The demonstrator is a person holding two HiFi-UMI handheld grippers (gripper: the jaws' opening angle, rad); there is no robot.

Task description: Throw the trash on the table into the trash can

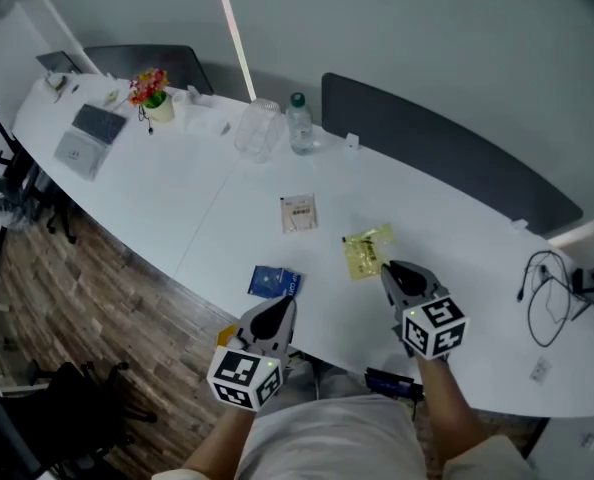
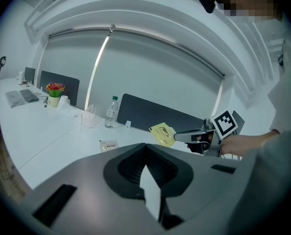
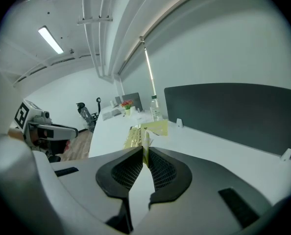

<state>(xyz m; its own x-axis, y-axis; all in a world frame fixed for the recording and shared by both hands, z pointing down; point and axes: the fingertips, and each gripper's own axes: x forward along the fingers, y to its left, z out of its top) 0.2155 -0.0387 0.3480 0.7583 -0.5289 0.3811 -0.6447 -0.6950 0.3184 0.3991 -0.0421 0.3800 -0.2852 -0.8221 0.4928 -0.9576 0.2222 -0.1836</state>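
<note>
My right gripper (image 1: 385, 268) is shut on the edge of a yellow wrapper (image 1: 365, 251), which hangs lifted above the white table (image 1: 177, 208). In the right gripper view the wrapper (image 3: 146, 130) sticks out past the closed jaws of that gripper (image 3: 144, 150). The left gripper view shows the same wrapper (image 2: 161, 133) in the air at the right gripper's tips. My left gripper (image 1: 285, 303) hovers at the table's near edge, just behind a blue packet (image 1: 275, 282). Its jaws meet with nothing seen between them (image 2: 146, 147). A beige packet (image 1: 298, 212) lies flat mid-table. No trash can shows.
At the back of the table stand a water bottle (image 1: 299, 123), a clear plastic container (image 1: 259, 128) and a small flower pot (image 1: 149, 90). A laptop (image 1: 92, 133) lies far left. Dark chairs (image 1: 447, 153) line the far side, and cables (image 1: 547, 293) lie at the right.
</note>
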